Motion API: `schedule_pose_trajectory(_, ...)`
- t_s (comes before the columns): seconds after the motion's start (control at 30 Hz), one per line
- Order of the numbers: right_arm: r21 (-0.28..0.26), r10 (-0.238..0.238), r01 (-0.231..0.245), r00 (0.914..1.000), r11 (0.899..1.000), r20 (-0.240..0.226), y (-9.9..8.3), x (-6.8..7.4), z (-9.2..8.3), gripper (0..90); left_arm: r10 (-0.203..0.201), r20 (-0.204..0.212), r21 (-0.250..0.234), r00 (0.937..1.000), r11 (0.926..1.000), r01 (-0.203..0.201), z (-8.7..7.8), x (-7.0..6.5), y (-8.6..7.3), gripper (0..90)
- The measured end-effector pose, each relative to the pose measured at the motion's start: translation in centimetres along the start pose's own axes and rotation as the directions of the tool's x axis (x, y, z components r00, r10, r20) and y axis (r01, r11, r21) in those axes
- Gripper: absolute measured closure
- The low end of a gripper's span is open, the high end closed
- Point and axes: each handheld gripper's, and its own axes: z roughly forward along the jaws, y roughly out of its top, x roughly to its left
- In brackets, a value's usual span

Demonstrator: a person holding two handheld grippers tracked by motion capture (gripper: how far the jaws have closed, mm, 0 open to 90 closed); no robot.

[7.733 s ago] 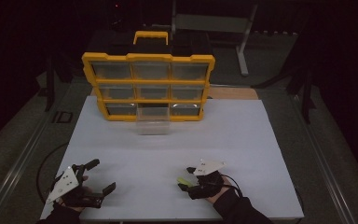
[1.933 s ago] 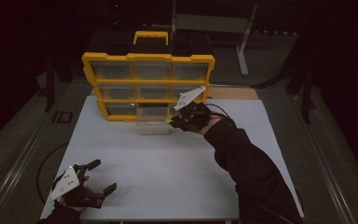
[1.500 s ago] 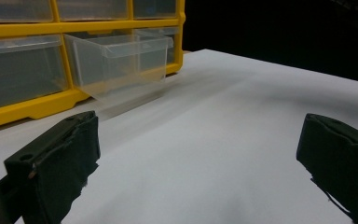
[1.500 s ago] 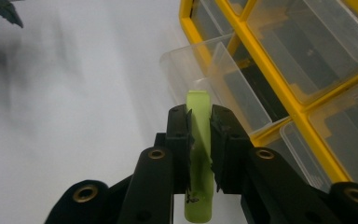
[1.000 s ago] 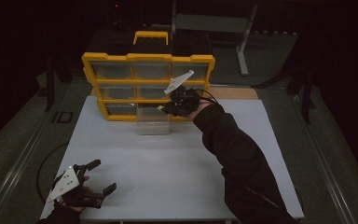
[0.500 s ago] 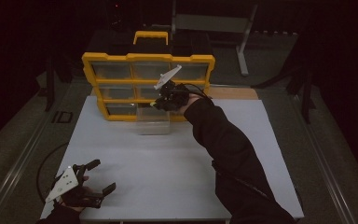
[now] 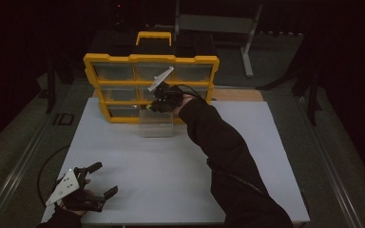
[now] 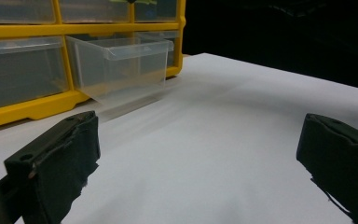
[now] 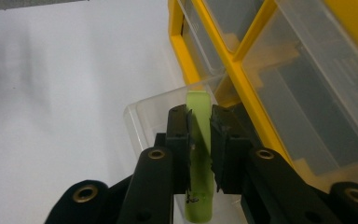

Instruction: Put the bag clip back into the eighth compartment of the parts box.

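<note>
A yellow organizer (image 7: 151,59) with clear drawers stands at the back of the white table (image 7: 171,166). Its bottom middle drawer (image 7: 156,124) is pulled out onto the table. My right gripper (image 7: 149,107) hovers just above that drawer, in front of the middle row. In the right gripper view it (image 9: 199,122) is shut on a flat pale green piece (image 9: 199,105), whose tip hangs over the open drawer (image 9: 137,116). My left gripper (image 7: 105,179) rests at the table's front left. It (image 8: 198,163) is open wide with nothing between its pads (image 8: 60,158). The drawer (image 8: 121,63) lies far ahead of it.
The organizer's yellow frame (image 9: 233,70) and shut drawers stand close on the right of the right gripper. A person's dark sleeve (image 7: 223,152) stretches across the table's middle. A wooden board (image 7: 237,94) lies behind the table at right. Metal stand legs (image 7: 247,42) rise behind.
The right gripper has moved left along the organizer's front and now hangs over the pulled-out drawer. The left gripper has stayed in place, open.
</note>
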Motion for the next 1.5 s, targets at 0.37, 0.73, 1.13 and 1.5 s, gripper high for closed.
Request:
schedule_pose_trajectory(0.37,0.019,0.038,-0.037,0.9992,0.999,-0.016,-0.9,-0.5,1.4,78.6,0.0,0.002,0.001,1.0,1.0,0.0,0.0,0.0,0.0,0.4)
schedule_pose_trajectory(0.73,0.074,0.059,-0.059,0.9983,0.996,0.0,-1.7,-0.5,3.1,78.6,-0.002,0.002,0.001,1.0,1.0,0.002,0.0,0.0,0.0,0.4)
schedule_pose_trajectory(1.13,0.081,0.103,-0.104,0.9946,0.991,0.01,-1.8,-0.7,2.9,61.0,-0.008,0.001,0.001,1.0,1.0,0.008,0.0,0.0,0.0,0.4)
schedule_pose_trajectory(1.5,0.044,0.12,-0.119,0.9926,0.992,-0.015,-2.2,0.5,1.6,7.6,-0.008,0.001,0.005,1.0,1.0,0.008,0.1,0.0,0.0,0.4)
